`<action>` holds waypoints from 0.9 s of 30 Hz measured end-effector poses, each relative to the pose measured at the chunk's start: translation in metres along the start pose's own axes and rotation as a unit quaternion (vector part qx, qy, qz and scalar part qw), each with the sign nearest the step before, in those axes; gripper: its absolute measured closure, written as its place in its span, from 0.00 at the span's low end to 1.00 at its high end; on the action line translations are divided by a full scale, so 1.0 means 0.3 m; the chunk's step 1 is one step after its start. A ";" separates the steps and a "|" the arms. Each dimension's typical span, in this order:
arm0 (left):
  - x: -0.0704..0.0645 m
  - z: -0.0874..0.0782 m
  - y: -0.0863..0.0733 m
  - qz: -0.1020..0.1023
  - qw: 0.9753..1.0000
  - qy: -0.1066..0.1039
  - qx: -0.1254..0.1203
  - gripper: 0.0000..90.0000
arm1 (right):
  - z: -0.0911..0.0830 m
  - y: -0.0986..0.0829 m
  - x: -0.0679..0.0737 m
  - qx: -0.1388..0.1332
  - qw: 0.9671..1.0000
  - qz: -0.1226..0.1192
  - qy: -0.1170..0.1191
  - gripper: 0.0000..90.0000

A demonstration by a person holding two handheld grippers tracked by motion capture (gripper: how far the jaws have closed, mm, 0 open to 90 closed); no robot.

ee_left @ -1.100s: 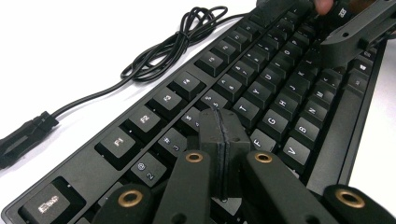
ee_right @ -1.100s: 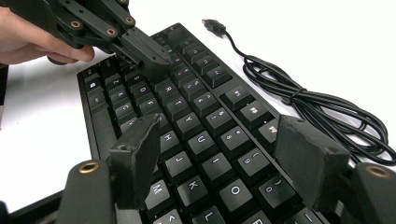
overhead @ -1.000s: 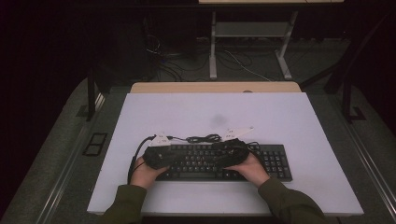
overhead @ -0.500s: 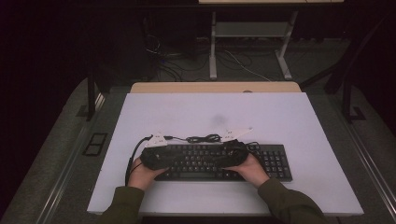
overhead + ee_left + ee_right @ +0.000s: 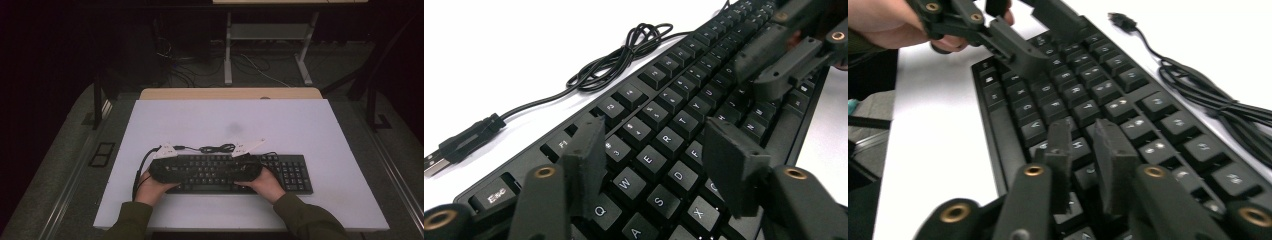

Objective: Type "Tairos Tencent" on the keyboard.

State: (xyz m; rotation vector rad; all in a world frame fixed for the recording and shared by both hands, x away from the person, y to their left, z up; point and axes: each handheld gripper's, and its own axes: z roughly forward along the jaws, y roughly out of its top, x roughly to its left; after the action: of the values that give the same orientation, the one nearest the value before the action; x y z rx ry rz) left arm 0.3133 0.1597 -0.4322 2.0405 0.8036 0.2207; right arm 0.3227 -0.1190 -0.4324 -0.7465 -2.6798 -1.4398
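Note:
A black keyboard point(image 5: 295, 175) lies along the front of the white table point(image 5: 225, 120), and both hands hold their grippers over its left half, pointing at each other. My left gripper point(image 5: 654, 145) is open, its jaws wide apart just above the E, R and D keys point(image 5: 659, 65). My right gripper point(image 5: 1083, 135) hovers over the middle keys point(image 5: 1128, 80), jaws open by a narrow gap with nothing between them. The keyboard's coiled cable point(image 5: 624, 55) lies behind it, ending in a loose USB plug point(image 5: 464, 142).
From above, the left gripper point(image 5: 197, 172) and right gripper point(image 5: 225, 172) almost meet. A wooden tabletop edge point(image 5: 230, 93) adjoins the table's far side, a metal frame point(image 5: 265, 32) stands beyond, and bare white surface lies behind and right of the keyboard.

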 end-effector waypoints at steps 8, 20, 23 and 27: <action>0.002 0.000 -0.003 -0.002 1.000 0.004 -0.002 0.40 | 0.020 -0.002 0.019 0.017 1.000 -0.012 0.018 0.99; 0.005 -0.001 -0.004 -0.001 1.000 0.007 -0.006 0.38 | 0.037 -0.010 0.023 0.033 0.999 -0.018 0.017 0.99; 0.005 -0.001 -0.005 -0.002 1.000 0.008 -0.007 0.38 | 0.039 -0.012 0.023 0.036 0.999 -0.018 0.016 0.99; 0.005 -0.002 -0.005 -0.003 1.000 0.009 -0.007 0.38 | 0.040 -0.012 0.024 0.036 0.999 -0.018 0.017 0.99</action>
State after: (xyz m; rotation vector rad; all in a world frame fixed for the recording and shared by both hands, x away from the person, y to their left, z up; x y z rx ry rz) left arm 0.3136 0.1615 -0.4332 2.0244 0.8162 0.2403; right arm 0.3173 -0.1083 -0.4405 -0.6675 -2.7177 -1.3409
